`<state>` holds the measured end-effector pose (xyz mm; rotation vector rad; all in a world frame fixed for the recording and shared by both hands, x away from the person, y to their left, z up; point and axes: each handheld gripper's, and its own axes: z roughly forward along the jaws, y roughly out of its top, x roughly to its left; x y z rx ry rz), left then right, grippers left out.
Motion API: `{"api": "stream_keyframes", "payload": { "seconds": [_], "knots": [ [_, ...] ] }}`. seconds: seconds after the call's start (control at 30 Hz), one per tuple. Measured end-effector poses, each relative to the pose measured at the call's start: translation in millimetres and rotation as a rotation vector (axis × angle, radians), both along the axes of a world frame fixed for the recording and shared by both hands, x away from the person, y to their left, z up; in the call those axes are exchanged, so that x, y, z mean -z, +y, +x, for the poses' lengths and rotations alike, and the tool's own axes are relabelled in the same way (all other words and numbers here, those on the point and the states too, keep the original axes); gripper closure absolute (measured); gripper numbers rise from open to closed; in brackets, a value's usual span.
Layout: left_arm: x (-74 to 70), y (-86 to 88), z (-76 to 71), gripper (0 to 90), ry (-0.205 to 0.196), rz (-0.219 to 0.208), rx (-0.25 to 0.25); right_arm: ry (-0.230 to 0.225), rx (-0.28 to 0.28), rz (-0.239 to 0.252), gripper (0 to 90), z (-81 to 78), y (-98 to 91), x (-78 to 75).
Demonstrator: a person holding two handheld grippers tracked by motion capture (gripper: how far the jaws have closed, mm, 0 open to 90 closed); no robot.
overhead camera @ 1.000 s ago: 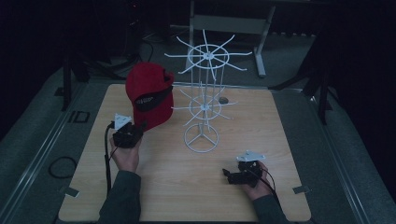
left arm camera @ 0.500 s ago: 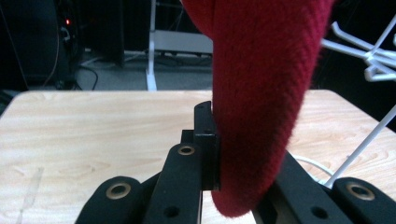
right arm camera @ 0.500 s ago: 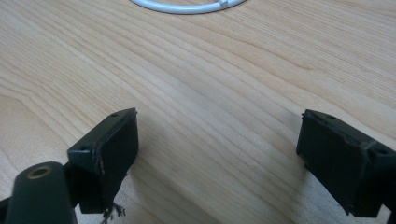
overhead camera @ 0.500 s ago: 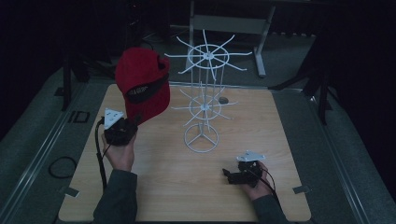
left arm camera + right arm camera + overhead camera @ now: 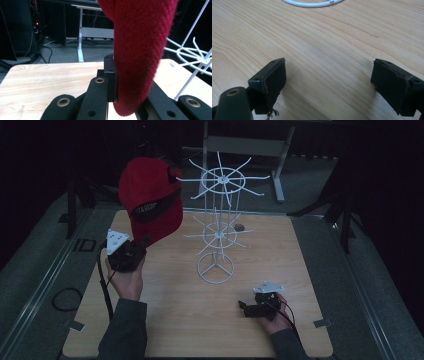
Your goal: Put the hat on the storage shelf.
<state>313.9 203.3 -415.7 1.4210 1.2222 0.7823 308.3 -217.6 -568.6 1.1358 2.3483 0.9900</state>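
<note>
1. High view: a wooden table point(image 5: 310, 270) carried a white wire rack point(image 5: 218, 227) standing upright near its centre.
2. At the rack's ten o'clock, the left gripper point(image 5: 131, 251) held a red cap point(image 5: 150, 197) raised in the air, its jaws clamped on the cap's lower edge.
3. At the rack's five o'clock, the right gripper point(image 5: 243, 309) rested low on the table, well apart from the rack.
4. Right gripper view: its jaws stood wide apart with bare wood between them, the rack's ring base point(image 5: 312, 3) beyond.
</note>
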Motion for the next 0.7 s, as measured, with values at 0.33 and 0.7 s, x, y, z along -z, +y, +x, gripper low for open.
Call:
{"api": "stream_keyframes", "payload": {
  "seconds": [0.33, 0.7],
  "knots": [
    [-16.1, -0.3, -5.3, 86.4, -0.031, -0.002, -0.001, 0.000, 0.000, 0.000, 12.7, 0.0, 0.0, -0.1],
    [-27.8, 1.2, -11.0, 86.3, -0.052, -0.014, 0.011, 0.001, 0.000, 0.000, 12.6, 0.0, 0.0, -0.1]
  ]
}}
